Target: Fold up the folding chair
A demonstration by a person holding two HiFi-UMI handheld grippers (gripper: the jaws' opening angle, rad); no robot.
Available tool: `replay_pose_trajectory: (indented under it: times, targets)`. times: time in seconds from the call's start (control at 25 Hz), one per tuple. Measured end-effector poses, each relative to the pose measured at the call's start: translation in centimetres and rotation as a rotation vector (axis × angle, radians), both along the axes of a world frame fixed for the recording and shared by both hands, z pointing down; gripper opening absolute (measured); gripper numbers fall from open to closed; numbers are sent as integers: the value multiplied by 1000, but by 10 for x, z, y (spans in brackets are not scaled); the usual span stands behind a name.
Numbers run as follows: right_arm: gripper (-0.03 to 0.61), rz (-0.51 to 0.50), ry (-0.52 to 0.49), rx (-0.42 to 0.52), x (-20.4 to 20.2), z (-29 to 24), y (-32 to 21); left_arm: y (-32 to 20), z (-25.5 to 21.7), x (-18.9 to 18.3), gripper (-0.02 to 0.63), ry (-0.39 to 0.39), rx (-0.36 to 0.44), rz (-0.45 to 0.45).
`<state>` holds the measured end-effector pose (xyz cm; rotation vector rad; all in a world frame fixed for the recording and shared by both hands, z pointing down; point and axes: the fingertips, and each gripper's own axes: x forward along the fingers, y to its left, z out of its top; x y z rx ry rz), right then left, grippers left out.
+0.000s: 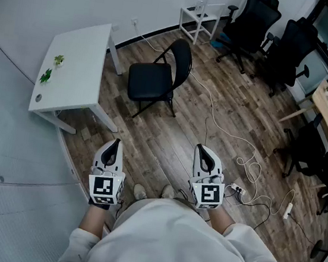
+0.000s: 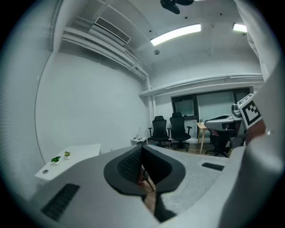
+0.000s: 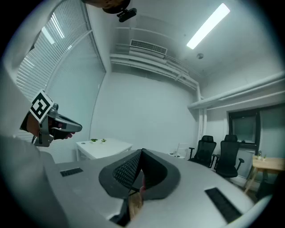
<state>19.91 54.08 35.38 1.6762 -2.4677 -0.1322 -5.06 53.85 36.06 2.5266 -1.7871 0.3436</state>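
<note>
Two grippers, the left gripper (image 1: 112, 149) and the right gripper (image 1: 205, 155), hang side by side over a plank floor (image 1: 174, 141), each with its jaws pressed together on nothing. The folding chair (image 1: 156, 79), black with a padded seat, rounded back and thin metal legs, stands unfolded well beyond them. It is just right of a flat white table (image 1: 81, 56) bearing two small green plants (image 1: 46, 75). Black office chairs (image 1: 250, 22) crowd the far right, and pale cables (image 1: 249, 168) loop across the floor. Only the gripper views show the ceiling's strip light (image 2: 176, 34) and slatted vent (image 3: 148, 46).
</note>
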Motion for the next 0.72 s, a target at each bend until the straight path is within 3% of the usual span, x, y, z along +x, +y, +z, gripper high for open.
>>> replay_pose_trajectory:
  times: [0.6, 0.64, 0.68, 0.72]
  targets:
    - [17, -4, -13, 34, -2, -9, -10, -7, -3, -3, 19, 29, 10, 3]
    - [86, -6, -23, 38, 0, -10, -10, -7, -5, -2, 108, 48, 12, 11]
    - [263, -9, -33, 39, 2, -11, -11, -8, -6, -2, 257, 67, 12, 18]
    - [302, -6, -40, 41, 5, -13, -11, -8, -7, -3, 302, 81, 13, 19]
